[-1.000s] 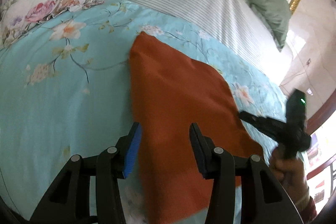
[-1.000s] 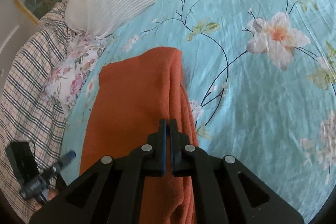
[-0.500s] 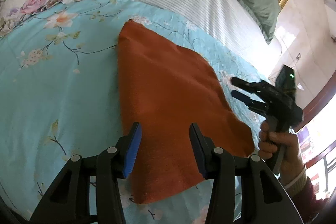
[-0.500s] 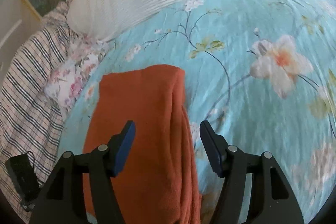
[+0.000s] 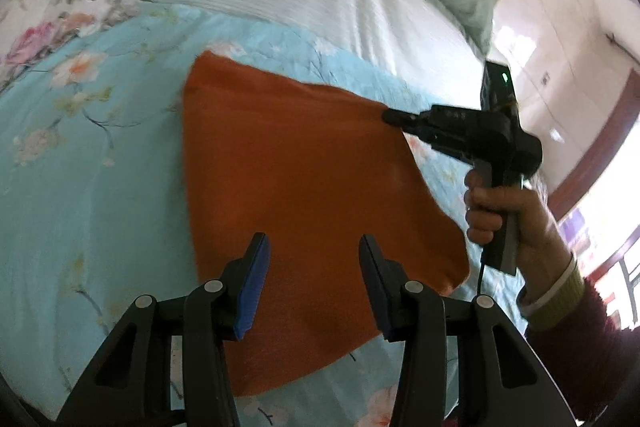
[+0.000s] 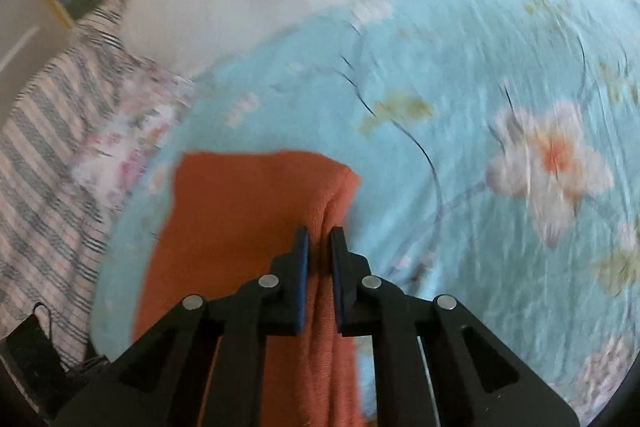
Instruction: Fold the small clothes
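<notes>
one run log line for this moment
item: orange cloth on bed | right hand-held gripper: closing on cloth edge | left hand-held gripper: open above cloth

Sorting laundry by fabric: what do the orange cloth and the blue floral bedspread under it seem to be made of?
Orange cloth: likely fleece or terry, matte and fuzzy, folding in thick soft ridges. Blue floral bedspread: probably thin woven cotton, smooth printed surface with fine creases. Blur leaves both uncertain.

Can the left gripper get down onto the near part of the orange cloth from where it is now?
Probably yes. The left gripper hangs open right over the orange cloth, nothing between. The right gripper, jaws closing on the cloth's edge fold, is off to the side.
</notes>
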Available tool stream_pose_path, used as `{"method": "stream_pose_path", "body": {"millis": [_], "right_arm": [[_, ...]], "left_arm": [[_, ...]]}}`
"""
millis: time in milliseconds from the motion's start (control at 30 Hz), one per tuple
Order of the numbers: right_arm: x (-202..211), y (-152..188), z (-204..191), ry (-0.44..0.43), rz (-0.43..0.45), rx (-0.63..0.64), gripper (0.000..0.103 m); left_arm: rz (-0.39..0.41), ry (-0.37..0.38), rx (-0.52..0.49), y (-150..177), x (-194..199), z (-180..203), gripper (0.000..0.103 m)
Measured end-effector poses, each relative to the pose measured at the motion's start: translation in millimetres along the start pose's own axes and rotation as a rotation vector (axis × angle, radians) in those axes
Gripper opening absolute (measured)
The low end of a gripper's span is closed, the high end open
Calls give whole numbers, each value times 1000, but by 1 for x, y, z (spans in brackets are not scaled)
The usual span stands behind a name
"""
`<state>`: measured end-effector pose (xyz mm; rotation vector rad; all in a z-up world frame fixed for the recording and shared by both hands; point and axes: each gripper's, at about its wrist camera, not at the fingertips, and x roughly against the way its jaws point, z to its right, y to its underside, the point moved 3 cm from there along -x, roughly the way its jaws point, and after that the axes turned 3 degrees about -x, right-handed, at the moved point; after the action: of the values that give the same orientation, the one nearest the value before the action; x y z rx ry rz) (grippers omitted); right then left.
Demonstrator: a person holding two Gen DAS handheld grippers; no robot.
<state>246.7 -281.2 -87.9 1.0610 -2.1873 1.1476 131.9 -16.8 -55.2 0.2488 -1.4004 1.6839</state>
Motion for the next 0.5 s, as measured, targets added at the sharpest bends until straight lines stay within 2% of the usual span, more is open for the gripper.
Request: {"method": "stream_pose_path", "body": {"millis": [133, 233, 300, 367, 400, 433, 500], "right_arm": [[-5, 3, 5, 19, 4, -7, 12], [8, -1, -1, 83, 5, 2, 25], [30, -2, -12, 97, 45, 16, 25], [48, 1, -27, 35, 78, 19, 25], [54, 6, -39, -33, 74, 23, 25], [53, 12, -49, -88, 54, 29, 25], [39, 24, -60, -117, -1, 41, 25]], "left_arm": [[-50, -12, 18, 12, -27, -8, 44], [-41, -22, 24, 14, -30, -6, 44], [-47, -41, 3, 14, -31, -1, 44], [-60, -51, -11, 11, -27, 2, 43], [-59, -47, -8, 8, -23, 2, 43], [-43, -37, -1, 3, -16, 2, 43], [8, -37, 17, -9, -6, -2, 43]]}}
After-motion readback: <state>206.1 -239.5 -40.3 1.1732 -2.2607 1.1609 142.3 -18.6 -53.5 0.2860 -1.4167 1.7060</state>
